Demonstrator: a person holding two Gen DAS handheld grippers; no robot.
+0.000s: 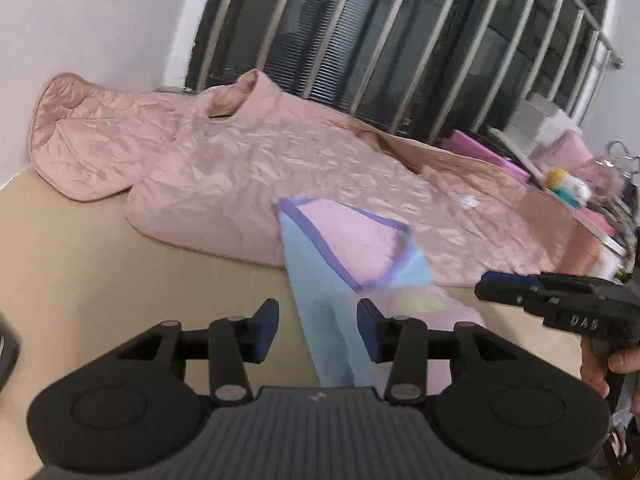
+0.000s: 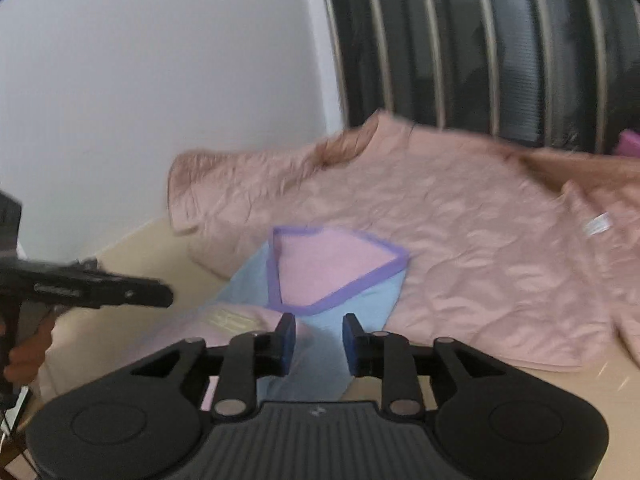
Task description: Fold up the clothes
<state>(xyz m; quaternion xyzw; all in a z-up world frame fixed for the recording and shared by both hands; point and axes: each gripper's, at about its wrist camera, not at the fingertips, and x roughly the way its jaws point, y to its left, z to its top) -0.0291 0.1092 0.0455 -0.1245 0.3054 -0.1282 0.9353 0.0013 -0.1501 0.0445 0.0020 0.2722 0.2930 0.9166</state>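
**Both grippers standing clear of the small garment, one fold lying in place**

Nearest the lenses, the left gripper (image 1: 318,330) is hovering with its blue-padded fingers parted and nothing pinched between them; the cloth is only showing through the gap from below. The right gripper (image 2: 319,344) is doing the same, its jaws standing a little narrower, also empty. Each is appearing in the other's view, held by a hand (image 1: 600,368) at the edge of the frame.

Just beyond the fingertips, the small garment (image 1: 340,264), pale blue and pink with purple trim, is lying flat on the tan table (image 1: 100,280). Its near part is resting on the bare surface while its far end, with the purple-edged opening, is overlapping the front hem of the pink quilted jacket (image 1: 280,160). A blue panel appears to be lying folded over the pink, so the step in hand looks like a release between folds.

Farther back, the jacket is sprawling unfolded toward the wall (image 2: 160,80) and the barred window (image 1: 400,40); clutter is sitting at the far right, too blurred to name.

The next move is likely calling for both grippers to come down on an edge of the small garment, pinching only the layers meant to travel, then carrying them over evenly without dragging the jacket beneath.
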